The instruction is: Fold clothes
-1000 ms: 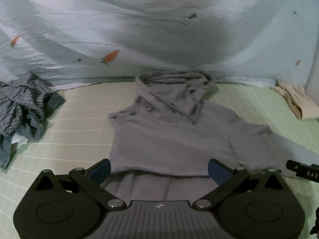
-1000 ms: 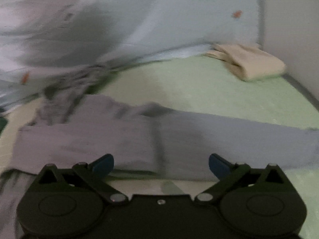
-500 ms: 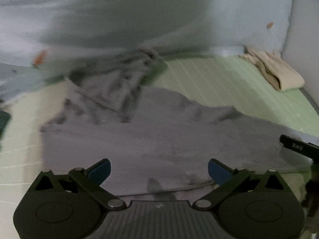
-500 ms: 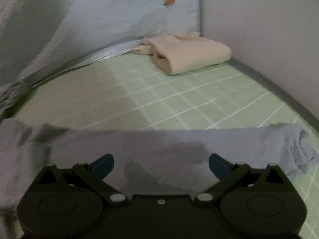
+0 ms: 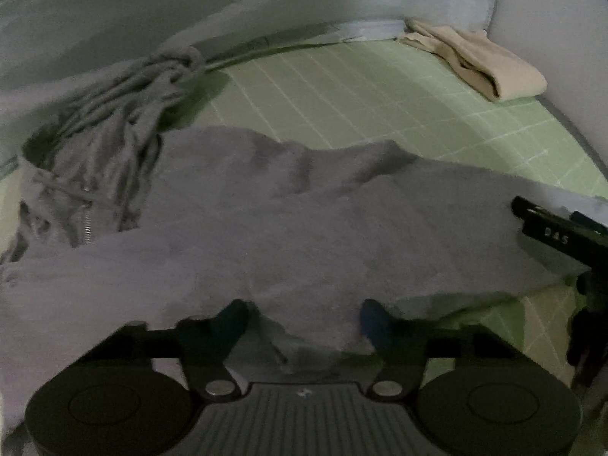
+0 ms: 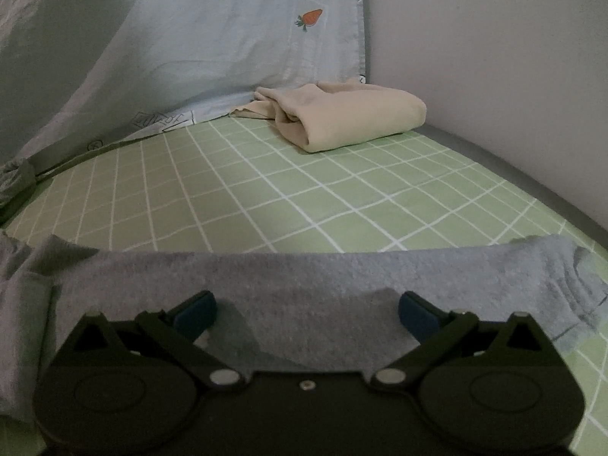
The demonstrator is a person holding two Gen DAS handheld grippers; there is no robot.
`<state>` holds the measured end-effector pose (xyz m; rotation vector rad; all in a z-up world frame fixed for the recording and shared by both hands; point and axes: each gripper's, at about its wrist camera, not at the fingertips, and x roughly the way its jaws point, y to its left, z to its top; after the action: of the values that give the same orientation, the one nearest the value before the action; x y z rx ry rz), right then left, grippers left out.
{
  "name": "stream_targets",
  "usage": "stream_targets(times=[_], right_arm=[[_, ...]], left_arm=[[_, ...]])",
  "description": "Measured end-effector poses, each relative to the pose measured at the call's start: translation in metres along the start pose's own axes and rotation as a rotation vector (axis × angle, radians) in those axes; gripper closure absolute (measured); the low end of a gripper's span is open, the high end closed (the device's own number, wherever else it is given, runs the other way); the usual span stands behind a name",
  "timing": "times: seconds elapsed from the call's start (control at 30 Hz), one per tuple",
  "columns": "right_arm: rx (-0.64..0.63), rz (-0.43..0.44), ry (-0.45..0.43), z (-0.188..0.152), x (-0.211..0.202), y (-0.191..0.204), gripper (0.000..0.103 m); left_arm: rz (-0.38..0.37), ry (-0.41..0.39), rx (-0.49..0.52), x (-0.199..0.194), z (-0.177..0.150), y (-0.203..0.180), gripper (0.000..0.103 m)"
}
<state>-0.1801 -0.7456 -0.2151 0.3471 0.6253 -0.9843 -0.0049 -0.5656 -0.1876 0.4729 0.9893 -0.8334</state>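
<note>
A grey zip hoodie [image 5: 304,220] lies spread on the green checked bedsheet [image 5: 380,106], its hood bunched at the far left. My left gripper [image 5: 304,317] is low over the hoodie's near edge. Its jaws are closing with a fold of the grey cloth between them, and the pads do not clearly press on it. The hoodie's sleeve [image 6: 342,277] stretches across the right wrist view. My right gripper [image 6: 306,315] hovers open just above this sleeve, holding nothing. A black part of the right gripper [image 5: 551,231] shows at the right edge of the left wrist view.
A folded beige garment [image 6: 349,117] lies at the far corner of the bed beside the pale wall [image 6: 494,57]. A light blue sheet [image 6: 228,38] with a small red fruit print hangs along the back. Green sheet [image 6: 266,197] stretches between sleeve and beige garment.
The left gripper swung right and dropped toward the hoodie's near edge, and its jaws narrowed around the cloth. The right gripper slid right along the sleeve, then stayed put, still open.
</note>
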Motion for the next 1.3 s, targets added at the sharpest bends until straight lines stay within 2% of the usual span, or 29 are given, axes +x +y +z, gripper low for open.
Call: stream_targets(times=[0.07,0.1,0.13,0.17,0.23,0.33,0.43,0.57,0.77,0.87,0.97,1.1,1.13,1.23,1.27,1.3], right_arm=[[0.000,0.000,0.000,0.000,-0.001,0.001,0.000],[0.000,0.000,0.000,0.000,-0.001,0.001,0.000],[0.000,0.000,0.000,0.000,-0.001,0.001,0.000],[0.001,-0.001,0.000,0.000,-0.001,0.001,0.000],[0.001,-0.001,0.000,0.000,-0.001,0.001,0.000],[0.002,0.000,0.001,0.000,-0.001,0.001,0.000],[0.003,0.000,0.001,0.000,-0.001,0.001,0.000],[0.003,0.000,0.001,0.000,-0.001,0.002,0.000],[0.005,-0.001,0.003,0.000,-0.001,0.002,0.000],[0.005,-0.002,0.003,0.000,-0.002,0.002,0.000],[0.005,-0.001,0.005,0.000,-0.002,0.002,0.000],[0.005,-0.001,0.006,0.000,-0.001,0.002,0.000],[0.005,0.000,0.007,0.000,-0.001,0.002,0.000],[0.005,-0.001,0.007,0.000,-0.002,0.002,0.000],[0.005,-0.001,0.007,0.000,-0.002,0.002,0.000],[0.005,-0.001,0.007,0.000,-0.001,0.003,0.000]], left_arm=[[-0.030,-0.003,-0.012,0.000,0.000,0.001,0.058],[-0.044,-0.006,-0.018,-0.001,-0.001,0.002,0.070],[-0.045,-0.008,-0.016,-0.002,0.000,0.002,0.076],[-0.045,-0.010,-0.014,-0.003,0.000,0.002,0.078],[-0.046,-0.013,-0.011,-0.006,0.001,0.002,0.091],[-0.023,-0.021,-0.021,-0.011,0.003,0.006,0.097],[0.003,-0.042,-0.037,-0.020,0.003,0.014,0.097],[0.063,-0.108,-0.054,-0.044,0.005,0.031,0.097],[0.246,-0.177,-0.094,-0.076,0.004,0.076,0.097],[0.345,-0.186,-0.148,-0.091,0.000,0.108,0.097],[0.429,-0.170,-0.207,-0.099,-0.008,0.139,0.097],[0.481,-0.107,-0.298,-0.093,-0.020,0.175,0.096],[0.502,-0.091,-0.320,-0.089,-0.023,0.182,0.091],[0.558,-0.021,-0.395,-0.074,-0.034,0.195,0.090],[0.567,0.003,-0.419,-0.071,-0.037,0.200,0.087],[0.575,0.026,-0.442,-0.067,-0.041,0.204,0.078]])
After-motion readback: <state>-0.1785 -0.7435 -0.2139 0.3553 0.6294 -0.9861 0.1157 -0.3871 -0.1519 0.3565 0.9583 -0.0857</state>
